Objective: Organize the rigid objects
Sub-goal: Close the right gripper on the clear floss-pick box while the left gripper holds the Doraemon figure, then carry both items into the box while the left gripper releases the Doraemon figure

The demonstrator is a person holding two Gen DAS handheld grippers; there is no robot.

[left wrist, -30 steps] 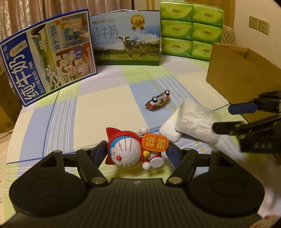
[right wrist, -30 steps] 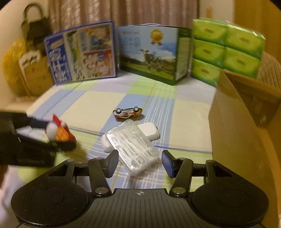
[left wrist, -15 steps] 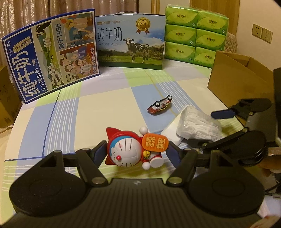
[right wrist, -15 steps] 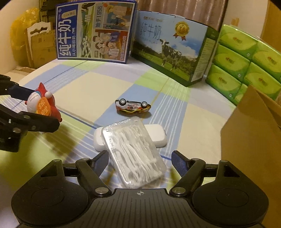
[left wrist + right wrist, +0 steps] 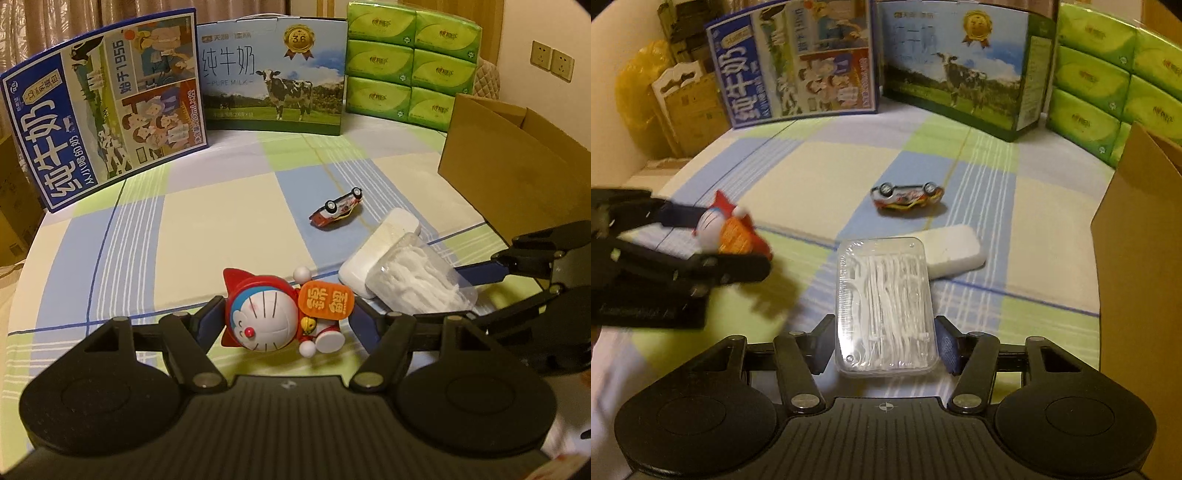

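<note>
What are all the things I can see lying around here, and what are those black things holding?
Cat figurine: 1, red, white and blue, gripped in the left tool.
Floss-pick box: 1, clear with white picks, between the right tool's fingers, its far end over the white case.
White case: 1, on the checked cloth.
Toy car: 1, red and white, upside down mid-cloth.
Milk cartons: 2, blue, standing at the back.
Tissue packs: 6 seen, green, stacked back right.
Cardboard box: 1, brown, open, right edge.
Left tool: black.
Right tool: black.
</note>
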